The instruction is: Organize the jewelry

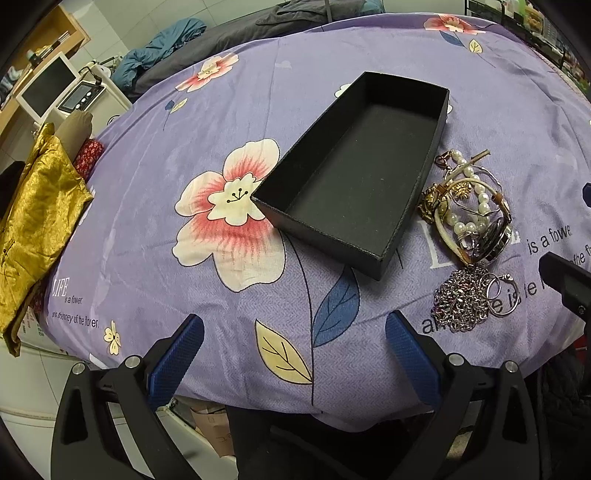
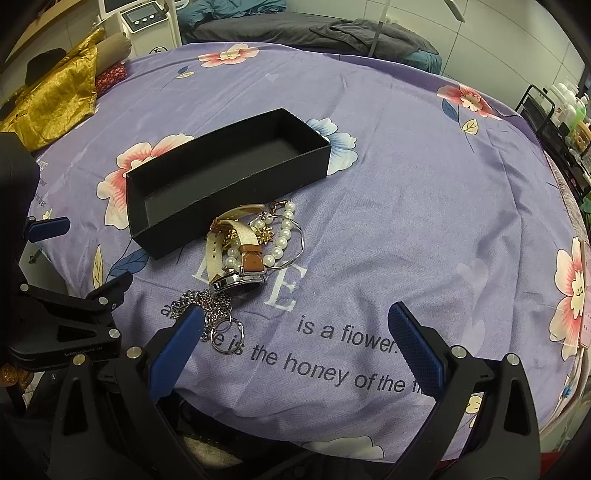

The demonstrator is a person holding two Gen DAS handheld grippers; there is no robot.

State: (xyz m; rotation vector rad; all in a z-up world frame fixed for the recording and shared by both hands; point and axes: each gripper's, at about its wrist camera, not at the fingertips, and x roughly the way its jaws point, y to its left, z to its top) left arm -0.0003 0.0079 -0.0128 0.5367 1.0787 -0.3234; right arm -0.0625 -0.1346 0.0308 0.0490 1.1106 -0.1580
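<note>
The shallow black rectangular cardboard box point(image 2: 229, 173) lies empty on the purple floral bedspread point(image 2: 406, 206), the tangled jewelry pile point(image 2: 251, 254) just beside it. Both tongs, left point(image 1: 295, 350) and right point(image 2: 295, 339), gape wide, holding nothing. Best pinch the silver chain point(image 2: 207, 306) alone, lifting slowly to avoid dragging the rest.

home bedroom: floral bedsheet point(image 1: 258, 92), rumpled blankets point(image 2: 332, 31).

Dim, even indoor light, soft shadows, sharp centre, strong fisheye bending and dark vignetting at edges.
</note>
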